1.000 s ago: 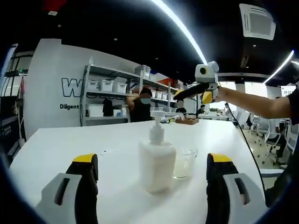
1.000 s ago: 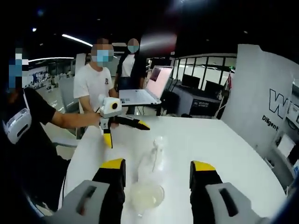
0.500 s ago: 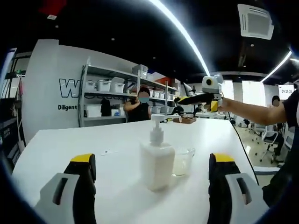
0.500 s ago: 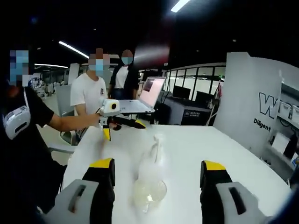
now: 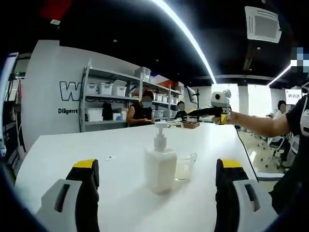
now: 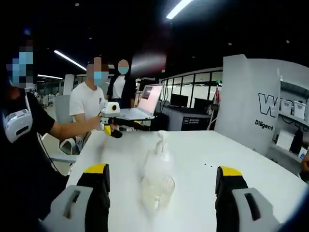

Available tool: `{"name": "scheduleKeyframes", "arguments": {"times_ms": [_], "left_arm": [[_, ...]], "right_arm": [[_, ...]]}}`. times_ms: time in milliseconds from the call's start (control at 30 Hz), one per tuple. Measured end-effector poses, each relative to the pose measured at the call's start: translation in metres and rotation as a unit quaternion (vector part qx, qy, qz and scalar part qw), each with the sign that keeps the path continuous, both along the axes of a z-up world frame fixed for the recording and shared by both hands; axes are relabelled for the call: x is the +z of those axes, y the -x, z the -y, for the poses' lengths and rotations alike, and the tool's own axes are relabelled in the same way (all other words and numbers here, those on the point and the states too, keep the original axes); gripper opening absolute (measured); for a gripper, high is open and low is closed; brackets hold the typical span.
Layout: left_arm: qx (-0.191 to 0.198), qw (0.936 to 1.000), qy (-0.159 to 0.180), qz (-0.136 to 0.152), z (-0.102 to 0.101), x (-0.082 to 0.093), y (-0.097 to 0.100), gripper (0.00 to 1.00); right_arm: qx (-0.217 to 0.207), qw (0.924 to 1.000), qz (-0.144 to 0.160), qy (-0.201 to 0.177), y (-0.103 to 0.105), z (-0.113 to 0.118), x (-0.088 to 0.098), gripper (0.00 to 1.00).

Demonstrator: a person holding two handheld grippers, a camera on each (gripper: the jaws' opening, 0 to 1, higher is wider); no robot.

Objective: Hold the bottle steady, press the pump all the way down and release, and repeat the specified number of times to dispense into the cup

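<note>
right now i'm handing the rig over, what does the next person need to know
Left hand-held gripper: open, empty, jaws either side of the pump bottle but short of it.
Right hand-held gripper: open, empty, off the table, aimed at the cup with the bottle behind.
Pump bottle: upright on the white table, nozzle pointing toward the cup.
Glass cup: beside the bottle, under the nozzle, with some pale liquid in the bottom.
Done: some liquid is in the cup; the number of presses cannot be told.
Left: hold the bottle, press the pump fully, release, repeat.
</note>
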State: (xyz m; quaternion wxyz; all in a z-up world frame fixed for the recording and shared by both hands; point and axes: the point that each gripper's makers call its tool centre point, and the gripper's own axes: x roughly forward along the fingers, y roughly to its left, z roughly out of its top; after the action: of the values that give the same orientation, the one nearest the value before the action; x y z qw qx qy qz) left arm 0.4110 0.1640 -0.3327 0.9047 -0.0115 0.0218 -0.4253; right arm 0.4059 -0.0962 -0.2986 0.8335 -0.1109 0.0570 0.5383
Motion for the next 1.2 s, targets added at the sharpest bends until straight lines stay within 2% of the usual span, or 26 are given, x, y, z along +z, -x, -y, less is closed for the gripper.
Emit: {"name": "scheduleKeyframes", "arguments": {"times_ms": [33, 200, 400, 733, 1100, 1200], "left_arm": [[0.0, 1.0, 0.001, 0.005, 0.001, 0.002, 0.005, 0.99], [-0.001, 1.0, 0.001, 0.006, -0.004, 0.004, 0.005, 0.99], [-0.002, 0.9999, -0.016, 0.0, -0.008, -0.001, 0.007, 0.99], [0.003, 0.9996, -0.026, -0.006, -0.016, -0.006, 0.01, 0.99], [0.016, 0.9994, -0.03, -0.006, -0.029, -0.011, 0.015, 0.99], [0.025, 0.9986, -0.046, -0.006, -0.033, -0.016, 0.016, 0.99]], "right_arm": [[0.001, 1.0, -0.001, -0.004, 0.002, 0.001, 0.0, 0.92], [-0.006, 1.0, 0.0, -0.007, 0.009, 0.007, -0.005, 0.95], [-0.016, 0.9998, -0.009, -0.011, 0.016, 0.016, -0.017, 0.99], [-0.031, 0.9991, -0.018, -0.022, 0.021, 0.035, -0.028, 0.99], [-0.051, 0.9979, -0.015, -0.037, 0.028, 0.058, -0.029, 0.99], [-0.058, 0.9976, -0.013, -0.033, 0.03, 0.063, -0.033, 0.99]]}}
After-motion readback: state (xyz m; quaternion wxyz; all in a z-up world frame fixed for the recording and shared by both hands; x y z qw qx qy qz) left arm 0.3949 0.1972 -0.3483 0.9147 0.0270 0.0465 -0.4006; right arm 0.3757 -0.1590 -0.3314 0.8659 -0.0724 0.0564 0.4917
